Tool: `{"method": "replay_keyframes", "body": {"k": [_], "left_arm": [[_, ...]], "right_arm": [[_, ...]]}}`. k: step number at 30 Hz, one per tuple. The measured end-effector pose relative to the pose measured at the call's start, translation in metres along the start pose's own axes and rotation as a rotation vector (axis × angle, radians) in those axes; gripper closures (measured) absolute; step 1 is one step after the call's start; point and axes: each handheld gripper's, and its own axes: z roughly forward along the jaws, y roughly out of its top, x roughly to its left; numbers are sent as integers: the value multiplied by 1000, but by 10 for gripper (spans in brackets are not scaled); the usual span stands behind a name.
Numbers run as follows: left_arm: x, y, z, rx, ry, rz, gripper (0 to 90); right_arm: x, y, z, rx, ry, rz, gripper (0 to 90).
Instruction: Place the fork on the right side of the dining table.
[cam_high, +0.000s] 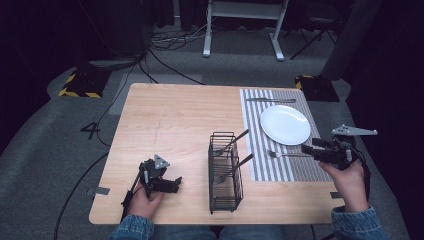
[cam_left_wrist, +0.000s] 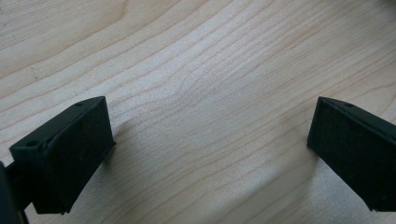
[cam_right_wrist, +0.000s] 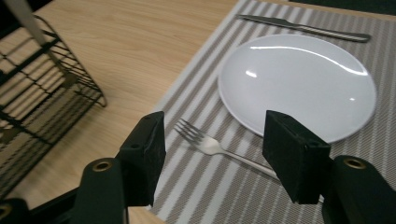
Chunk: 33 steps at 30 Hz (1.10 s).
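Right gripper (cam_high: 306, 149): seen at the right of the high view, held in a hand just off the table's right edge; its jaws are spread apart with nothing between the pads, as seen in the right gripper view (cam_right_wrist: 212, 154).
Fork (cam_high: 285, 154): laid flat on the striped placemat (cam_high: 280, 167), just below the white plate (cam_high: 285, 124), tines toward the left of the frame; in the right gripper view the fork (cam_right_wrist: 210, 144) is seen beyond the spread jaws, not touched by them.
Knife (cam_high: 271, 100): laid on the placemat above the plate, apart from it.
Wire caddy (cam_high: 224, 172): stood at the lower centre of the table (cam_high: 165, 120), with cutlery handles leaning out of it.
Left gripper (cam_high: 172, 184): held low over the table at the lower left of the high view; in its own view the jaws are set wide apart over bare wood (cam_left_wrist: 205, 84).
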Motion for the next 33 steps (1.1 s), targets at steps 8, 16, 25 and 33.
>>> {"method": "replay_keyframes", "body": {"k": [8, 16, 25, 33], "left_arm": [[0, 0, 0, 0, 0, 0, 3], [0, 0, 0, 0, 0, 0, 3], [0, 0, 0, 0, 0, 1, 3], [0, 0, 0, 0, 0, 0, 3]], "right_arm": [[28, 1, -4, -14, 69, -55, 387], [53, 0, -3, -14, 118, -109, 385], [70, -4, 5, 6, 154, -139, 385], [83, -19, 22, 32, 162, -158, 388]]}}
